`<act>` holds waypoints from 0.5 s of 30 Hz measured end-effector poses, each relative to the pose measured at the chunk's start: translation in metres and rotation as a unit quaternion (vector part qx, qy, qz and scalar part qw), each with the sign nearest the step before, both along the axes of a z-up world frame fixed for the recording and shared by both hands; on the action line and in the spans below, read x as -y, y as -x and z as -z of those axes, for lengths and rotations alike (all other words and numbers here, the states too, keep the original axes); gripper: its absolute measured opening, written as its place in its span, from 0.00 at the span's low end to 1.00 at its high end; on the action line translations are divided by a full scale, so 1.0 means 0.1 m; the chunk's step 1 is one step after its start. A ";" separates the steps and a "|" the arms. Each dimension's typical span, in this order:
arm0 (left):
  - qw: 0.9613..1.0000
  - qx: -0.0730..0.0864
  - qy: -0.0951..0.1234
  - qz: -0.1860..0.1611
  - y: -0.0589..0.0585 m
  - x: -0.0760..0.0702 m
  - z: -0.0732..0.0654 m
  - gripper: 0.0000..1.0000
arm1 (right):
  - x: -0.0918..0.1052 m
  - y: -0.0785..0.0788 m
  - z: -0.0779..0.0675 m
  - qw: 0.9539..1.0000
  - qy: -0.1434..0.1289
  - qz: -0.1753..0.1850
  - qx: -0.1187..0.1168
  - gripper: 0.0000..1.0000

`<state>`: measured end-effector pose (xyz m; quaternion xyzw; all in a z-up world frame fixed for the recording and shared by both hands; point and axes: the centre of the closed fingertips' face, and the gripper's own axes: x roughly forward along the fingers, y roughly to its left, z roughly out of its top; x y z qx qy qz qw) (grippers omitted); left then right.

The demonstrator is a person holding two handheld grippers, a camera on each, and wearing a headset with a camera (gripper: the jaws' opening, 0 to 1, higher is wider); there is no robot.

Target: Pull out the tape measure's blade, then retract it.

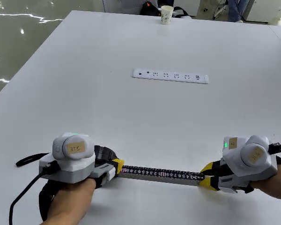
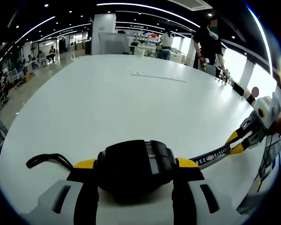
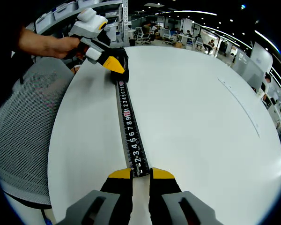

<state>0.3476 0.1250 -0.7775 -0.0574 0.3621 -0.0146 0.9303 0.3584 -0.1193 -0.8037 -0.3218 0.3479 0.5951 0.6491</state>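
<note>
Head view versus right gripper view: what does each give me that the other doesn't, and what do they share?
Head view: a white paper cup near the white table's far edge, and a black strap loop trailing behind the left gripper. Right gripper view: a grey mesh surface beside the table and a busy office beyond. Both: the black numbered blade drawn out flat on the table, the left gripper's tongs shut on the black tape measure case, the right gripper pinching the blade's end.

A white table (image 1: 84, 117) carries a power strip (image 1: 170, 76) and paper cup (image 1: 166, 14).
</note>
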 end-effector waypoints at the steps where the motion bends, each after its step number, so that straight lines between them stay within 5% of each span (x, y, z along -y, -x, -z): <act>1: 1.000 0.000 -0.001 0.001 0.00 0.00 0.00 0.58 | -0.01 0.00 0.00 1.000 0.000 0.000 0.000 0.09; 15: 1.000 -0.001 0.001 0.001 0.00 0.00 0.00 0.59 | -0.11 0.01 0.00 1.000 -0.005 -0.004 -0.002 0.09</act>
